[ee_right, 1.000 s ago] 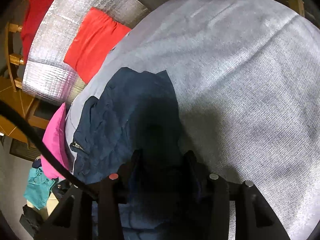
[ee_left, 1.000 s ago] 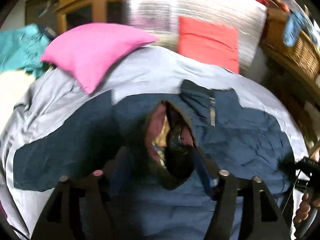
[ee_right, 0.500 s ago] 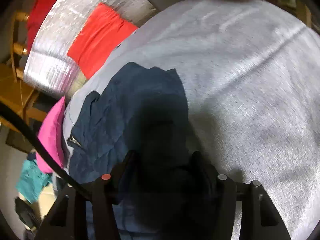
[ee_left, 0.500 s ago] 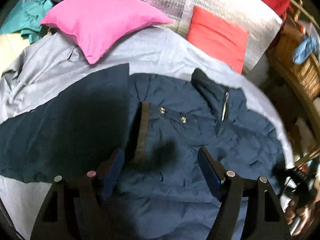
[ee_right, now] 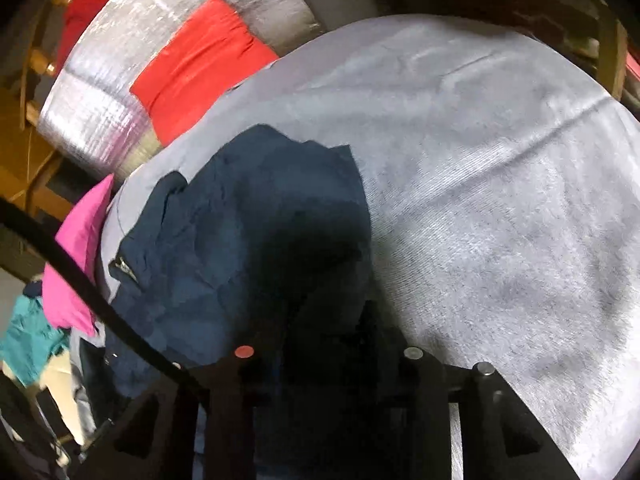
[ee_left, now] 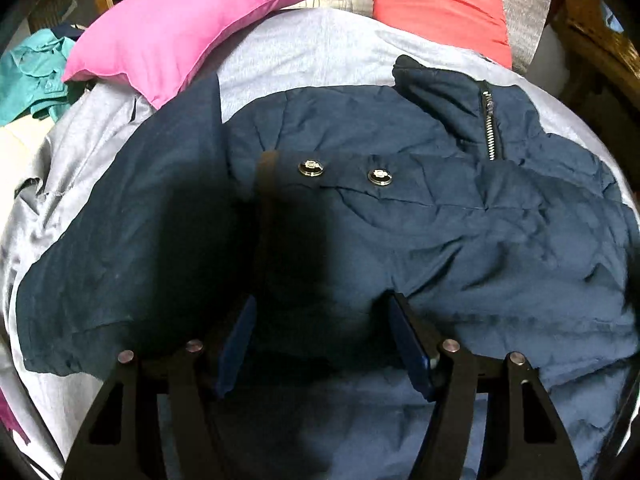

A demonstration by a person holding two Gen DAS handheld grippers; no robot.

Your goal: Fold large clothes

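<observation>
1. A navy blue padded jacket (ee_left: 460, 232) with two metal snap buttons (ee_left: 310, 168) and a zip collar (ee_left: 486, 120) lies spread over a pale grey bed sheet (ee_left: 320, 48).
2. The left gripper (ee_left: 324, 320) hangs low over the jacket, blue pads (ee_left: 408, 344) apart; its jaws have just been closing a little, still released, fabric lying between them but not pinched.
3. The right gripper (ee_right: 320, 336) sits in deep shadow at the jacket's edge; its jaws have just been closing, and I cannot tell whether they grasp cloth.
4. A bright pink pillow (ee_left: 180, 32) lies at eleven o'clock of the jacket, an orange-red cushion (ee_left: 436, 4) at one o'clock.
</observation>
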